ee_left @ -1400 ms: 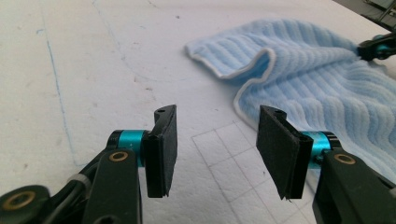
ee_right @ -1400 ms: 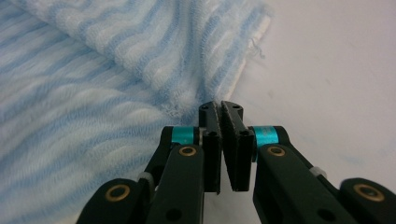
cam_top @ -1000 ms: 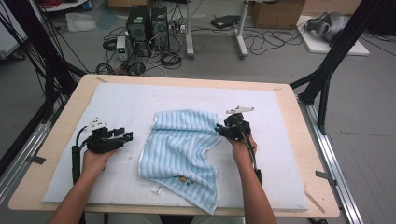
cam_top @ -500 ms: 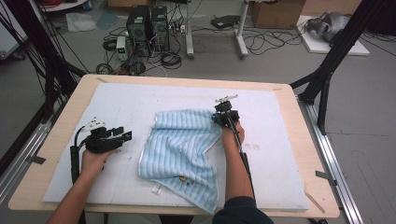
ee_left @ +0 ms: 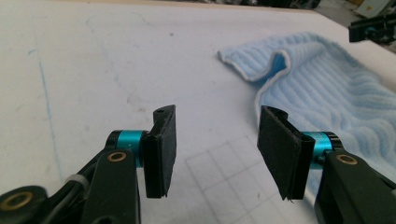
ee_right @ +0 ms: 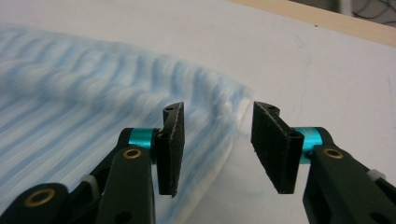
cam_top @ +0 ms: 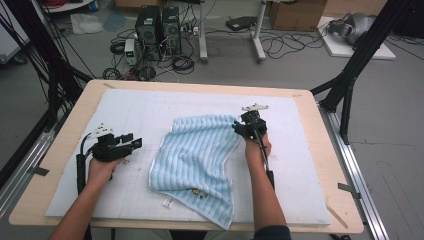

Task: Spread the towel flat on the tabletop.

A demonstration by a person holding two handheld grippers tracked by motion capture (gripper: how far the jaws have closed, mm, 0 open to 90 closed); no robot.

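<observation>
A light blue striped towel (cam_top: 195, 155) lies rumpled on the white mat (cam_top: 300, 165), with one corner hanging toward the near edge. My right gripper (cam_top: 238, 128) sits at the towel's far right corner. Its jaws have just been opening. In the right gripper view the gripper (ee_right: 217, 114) is open and the towel's (ee_right: 93, 102) hem lies under the gap, with no pad pressing on it. My left gripper (cam_top: 134, 143) rests on the mat left of the towel. In the left gripper view it (ee_left: 217, 121) is open and holds nothing, and the towel's (ee_left: 327, 88) folded corner lies ahead.
The mat covers a wooden table (cam_top: 320, 125). A small white tag (cam_top: 167, 202) and tiny dark bits (cam_top: 195, 191) lie by the towel's near edge. Black frame posts (cam_top: 350, 80) stand at both sides. Computers and cables (cam_top: 160, 30) sit on the floor beyond.
My right gripper moved toward the table's far side along the towel's right edge, then shifted slightly right, and its jaws now stand apart. The left hand has stayed put.
</observation>
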